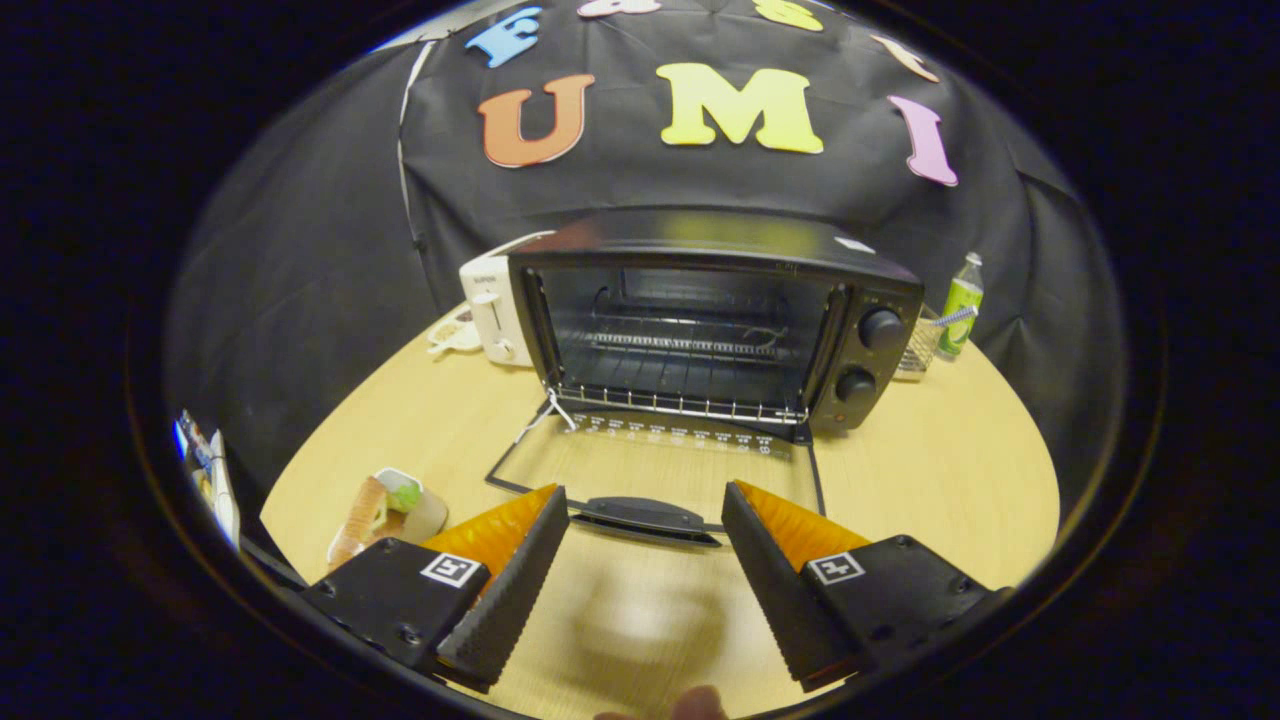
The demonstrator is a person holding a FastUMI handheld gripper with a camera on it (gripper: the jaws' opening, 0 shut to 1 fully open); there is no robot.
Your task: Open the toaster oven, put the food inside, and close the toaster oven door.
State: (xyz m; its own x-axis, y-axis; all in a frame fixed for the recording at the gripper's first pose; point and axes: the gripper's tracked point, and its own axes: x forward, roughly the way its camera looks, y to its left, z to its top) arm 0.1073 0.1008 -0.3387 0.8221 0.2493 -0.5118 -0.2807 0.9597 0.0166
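hovering wide open and empty, the gripper [645,520] sits just short of the toaster oven [700,330], whose glass door [660,465] lies dropped flat on the counter [950,480], handle [645,518] between the fingertips. the food [385,510] rests left of the fingers; picking it up looks like the next step.

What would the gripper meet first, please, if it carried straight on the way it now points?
Probably the handle of the toaster oven's lowered door, just ahead of the open gripper. If the gripper rides higher than the handle, it would pass over the door toward the oven's wire rack; depth is unclear.
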